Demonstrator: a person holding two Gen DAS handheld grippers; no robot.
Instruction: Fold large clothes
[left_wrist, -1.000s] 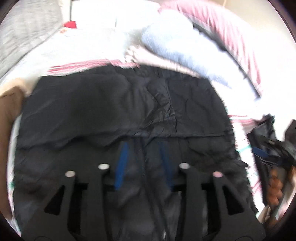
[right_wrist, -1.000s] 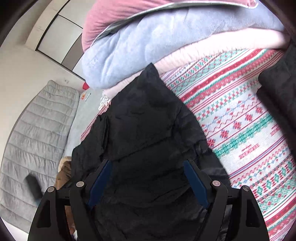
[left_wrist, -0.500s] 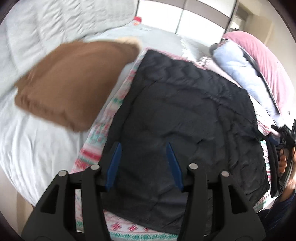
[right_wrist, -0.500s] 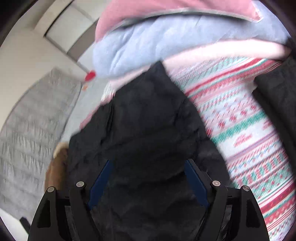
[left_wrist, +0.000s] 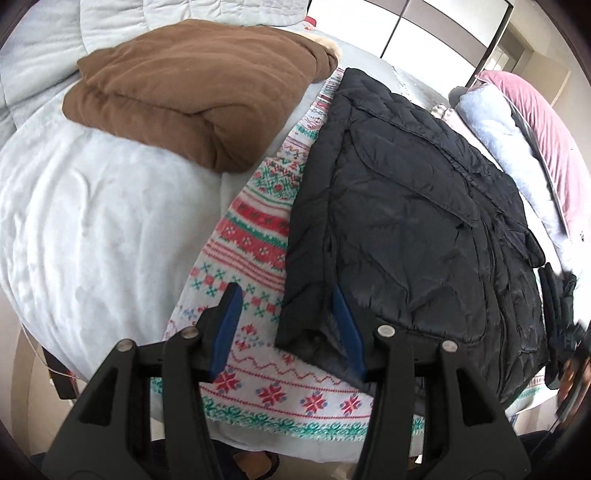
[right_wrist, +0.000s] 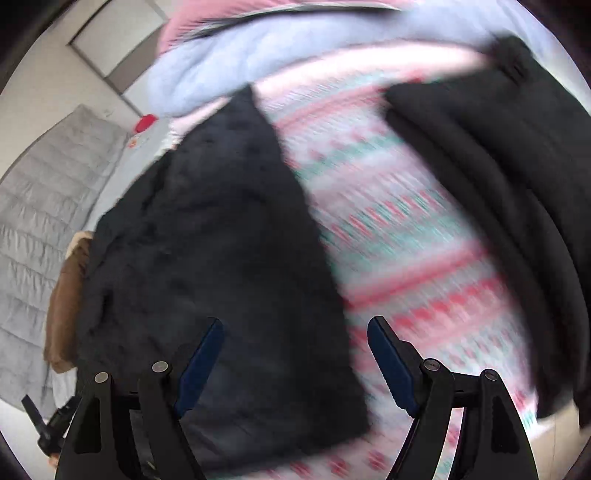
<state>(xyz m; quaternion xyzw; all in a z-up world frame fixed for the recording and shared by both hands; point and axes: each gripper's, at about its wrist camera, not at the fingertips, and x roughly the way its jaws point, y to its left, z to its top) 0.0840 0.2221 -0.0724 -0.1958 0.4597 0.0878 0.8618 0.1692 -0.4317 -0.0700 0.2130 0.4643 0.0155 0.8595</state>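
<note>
A black quilted jacket (left_wrist: 406, 221) lies folded flat on a red, green and white patterned blanket (left_wrist: 255, 229) on the bed. My left gripper (left_wrist: 286, 295) hovers open over the jacket's near left corner. That corner shows between its blue pads (left_wrist: 229, 317), and nothing is pinched. In the blurred right wrist view, my right gripper (right_wrist: 295, 325) stands wide open above the jacket (right_wrist: 221, 258), near its front right corner, with nothing held.
A folded brown blanket (left_wrist: 192, 88) rests on the white duvet (left_wrist: 92, 221) to the left. Pale blue and pink bedding (left_wrist: 524, 140) is piled at the far right. Another black garment (right_wrist: 517, 177) lies right of the jacket. The bed's front edge is close below.
The left gripper has swung from over the jacket's middle to its near left corner, bringing the brown blanket into view. The right gripper has shifted toward the jacket's right edge. Both jaws stay open.
</note>
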